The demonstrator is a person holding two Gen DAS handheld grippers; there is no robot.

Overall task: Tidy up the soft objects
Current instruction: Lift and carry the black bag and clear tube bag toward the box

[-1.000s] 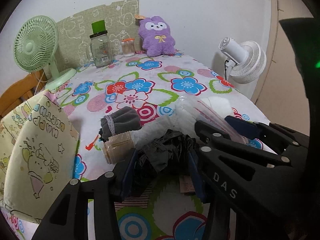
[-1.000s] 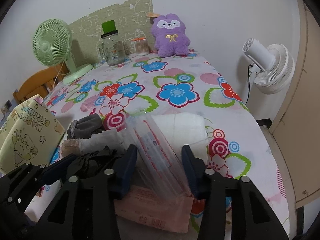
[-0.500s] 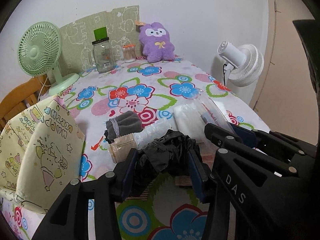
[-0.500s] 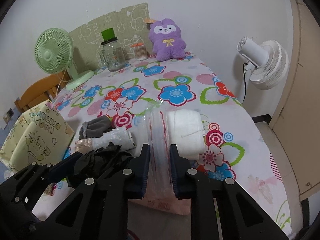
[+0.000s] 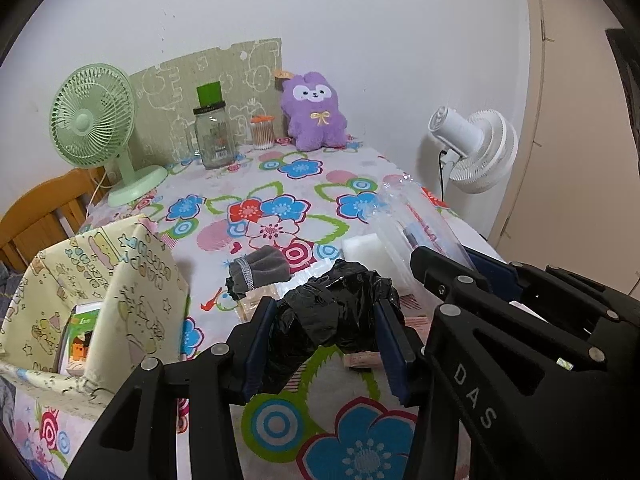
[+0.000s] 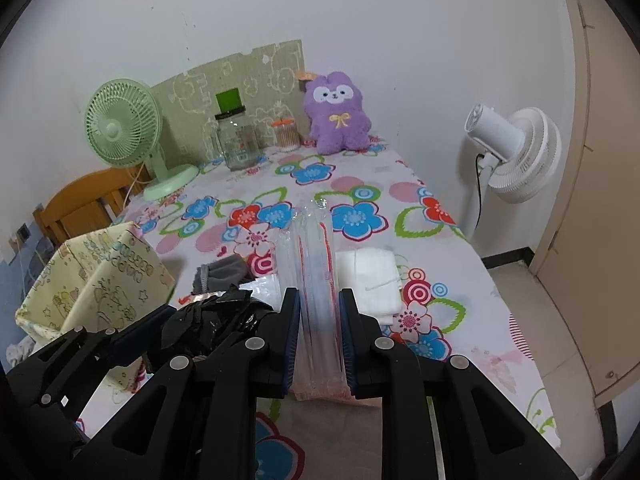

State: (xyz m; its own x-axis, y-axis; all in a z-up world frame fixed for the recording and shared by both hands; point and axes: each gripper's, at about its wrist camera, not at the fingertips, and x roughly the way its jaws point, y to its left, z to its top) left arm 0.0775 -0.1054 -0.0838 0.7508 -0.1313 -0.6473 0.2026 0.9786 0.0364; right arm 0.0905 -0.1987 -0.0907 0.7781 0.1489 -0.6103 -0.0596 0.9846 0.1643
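My left gripper point(image 5: 326, 336) is shut on a crumpled black plastic bag point(image 5: 336, 312), held just above the flowered tablecloth point(image 5: 280, 420). My right gripper point(image 6: 319, 332) is shut on a stack of clear zip bags with red seal lines point(image 6: 316, 248), lifted off the table; the same clear zip bags point(image 5: 416, 228) stick up in the left wrist view. The black plastic bag point(image 6: 208, 324) shows in the right view, pinched by the left gripper. On the cloth lie a grey sock point(image 5: 260, 268), a white folded pad point(image 6: 370, 276) and a beige packet point(image 5: 256, 300). A purple plush point(image 5: 312, 112) sits at the far end.
A yellow patterned bag-box point(image 5: 100, 292) stands open at the left with a small carton inside. At the far end are a green fan point(image 5: 92, 120), a glass jar point(image 5: 212, 136) and a cotton-swab pot point(image 5: 263, 132). A white fan point(image 6: 516, 152) stands off the table's right edge. A wooden chair point(image 6: 80, 200) is at the left.
My right gripper closed on the clear zip bags and lifted them off the table. My left gripper rose a little with the black bag still in it.
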